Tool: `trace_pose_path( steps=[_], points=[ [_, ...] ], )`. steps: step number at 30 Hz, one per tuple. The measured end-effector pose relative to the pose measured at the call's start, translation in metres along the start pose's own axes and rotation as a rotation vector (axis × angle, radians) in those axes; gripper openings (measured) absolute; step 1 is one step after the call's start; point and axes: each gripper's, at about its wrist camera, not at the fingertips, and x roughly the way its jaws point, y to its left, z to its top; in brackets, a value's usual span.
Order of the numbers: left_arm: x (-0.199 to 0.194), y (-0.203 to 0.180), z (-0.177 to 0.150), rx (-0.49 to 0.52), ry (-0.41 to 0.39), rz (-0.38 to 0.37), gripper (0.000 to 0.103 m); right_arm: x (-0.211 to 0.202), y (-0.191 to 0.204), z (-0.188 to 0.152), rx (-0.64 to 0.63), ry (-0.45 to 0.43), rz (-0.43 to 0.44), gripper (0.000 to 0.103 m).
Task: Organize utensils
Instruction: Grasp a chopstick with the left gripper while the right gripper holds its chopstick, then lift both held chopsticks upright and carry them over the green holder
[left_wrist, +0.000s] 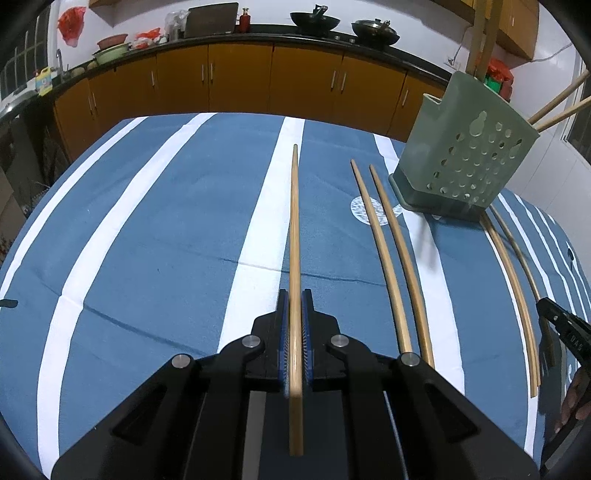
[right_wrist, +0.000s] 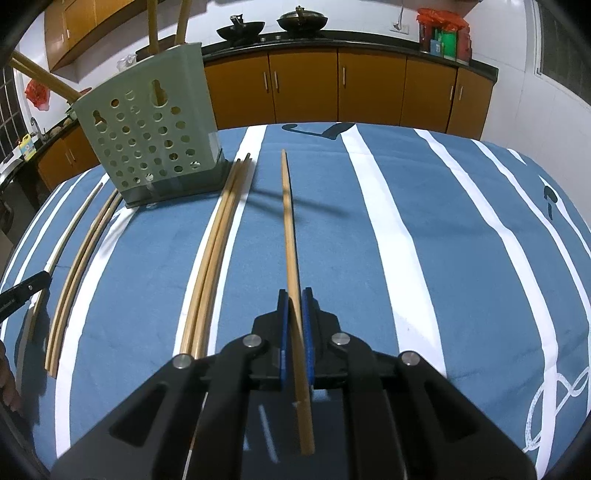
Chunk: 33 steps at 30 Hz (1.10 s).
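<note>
On tablecloth (left_wrist: 147, 221): four loose chopsticks (left_wrist: 384, 243).

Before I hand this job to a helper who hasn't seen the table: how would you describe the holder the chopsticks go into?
On the blue, white-striped tablecloth, look toward the far edge facing the orange cabinets. There stands the utensil holder, a pale green plastic box with chopsticks already poking out of its top. It is the only upright thing on the cloth, its wall dotted with round holes; all else lies flat.

Both wrist cams forward, sharing holder (left_wrist: 461, 147).
</note>
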Motion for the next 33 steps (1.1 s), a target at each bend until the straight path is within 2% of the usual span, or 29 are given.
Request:
trace_pose_path(
  steps=[33],
  points=[
    [0.0009, 0.0013, 0.0005, -0.02, -0.001, -0.019, 0.009, 0.0003, -0.0035, -0.0001, 0.021, 0.002, 0.025, 0.011]
  ],
)
